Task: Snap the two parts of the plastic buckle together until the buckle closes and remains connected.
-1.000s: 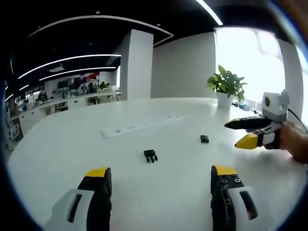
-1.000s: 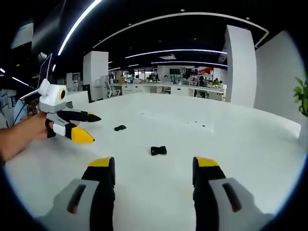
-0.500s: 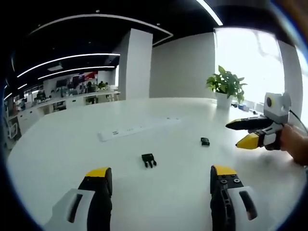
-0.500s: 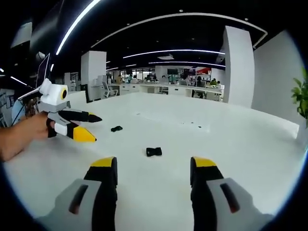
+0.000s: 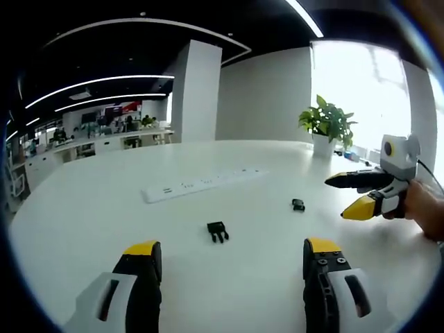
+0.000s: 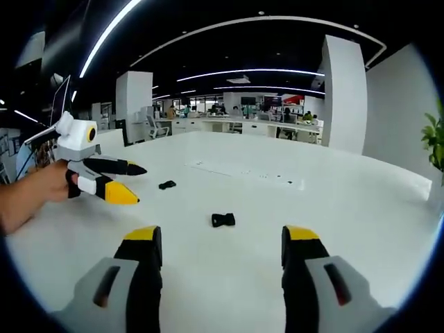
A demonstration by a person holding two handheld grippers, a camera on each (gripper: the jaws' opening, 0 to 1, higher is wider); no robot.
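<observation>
Two black buckle parts lie apart on the white table (image 5: pixel 104 208). In the left gripper view the pronged part (image 5: pixel 218 231) rests just beyond my open left gripper (image 5: pixel 232 247). The smaller socket part (image 5: pixel 298 205) lies further right, near my right gripper (image 5: pixel 349 193), which hovers open and empty. In the right gripper view the socket part (image 6: pixel 223 220) sits just ahead of my open right gripper (image 6: pixel 223 236). The pronged part (image 6: pixel 167 184) lies further left, close to the left gripper (image 6: pixel 133 183), whose jaws stand apart and hold nothing.
A white power strip (image 5: pixel 201 184) lies across the table beyond the parts, also seen as a power strip (image 6: pixel 246 173). A potted plant (image 5: pixel 326 121) stands at the table's far edge. A person's hand (image 6: pixel 28 194) holds the left gripper. Office desks fill the background.
Both views have shifted slightly with the hands. The buckle parts have not moved and both grippers stay open.
</observation>
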